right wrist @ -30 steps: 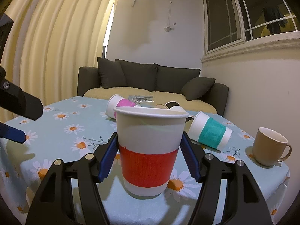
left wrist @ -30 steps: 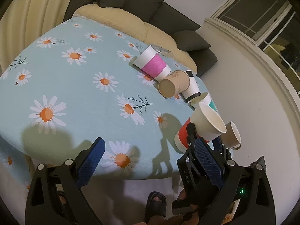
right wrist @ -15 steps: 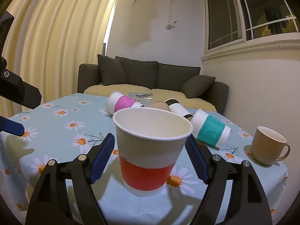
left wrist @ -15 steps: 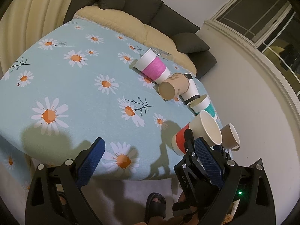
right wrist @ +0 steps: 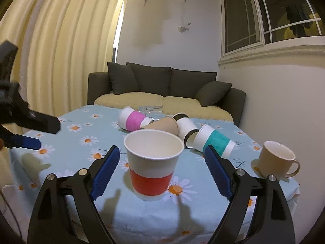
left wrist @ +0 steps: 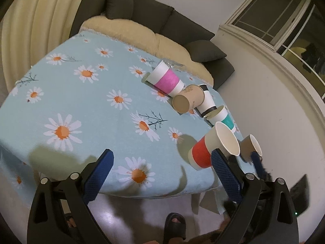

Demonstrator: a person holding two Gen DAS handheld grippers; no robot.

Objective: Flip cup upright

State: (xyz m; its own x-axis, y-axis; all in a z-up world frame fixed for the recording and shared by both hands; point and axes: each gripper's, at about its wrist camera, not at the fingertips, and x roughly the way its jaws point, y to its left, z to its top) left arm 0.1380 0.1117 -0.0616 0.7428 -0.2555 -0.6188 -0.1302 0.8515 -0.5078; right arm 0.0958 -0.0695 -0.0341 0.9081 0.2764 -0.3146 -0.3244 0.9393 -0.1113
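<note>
Right gripper (right wrist: 160,170) has spread wide and backed off red-banded cup (right wrist: 153,162) — cup stands upright near bench (right wrist: 67,142) front edge, untouched. Left gripper (left wrist: 162,170) open, empty. Risk: retreating finger clips rim, topples cup off edge.

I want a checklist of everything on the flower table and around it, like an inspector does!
Surface: table under a blue daisy cloth.
Job's things: red cup stands upright, mouth up, near the front edge.
Clutter: pink cup, brown cup, black-banded cup and teal cup lie on their sides; beige mug stands upright.
Grippers: right gripper open, fingers either side of the red cup, not touching; left gripper open, holding nothing.
Cables: nothing seen.
Surroundings: dark sofa, curtain, window.
</note>
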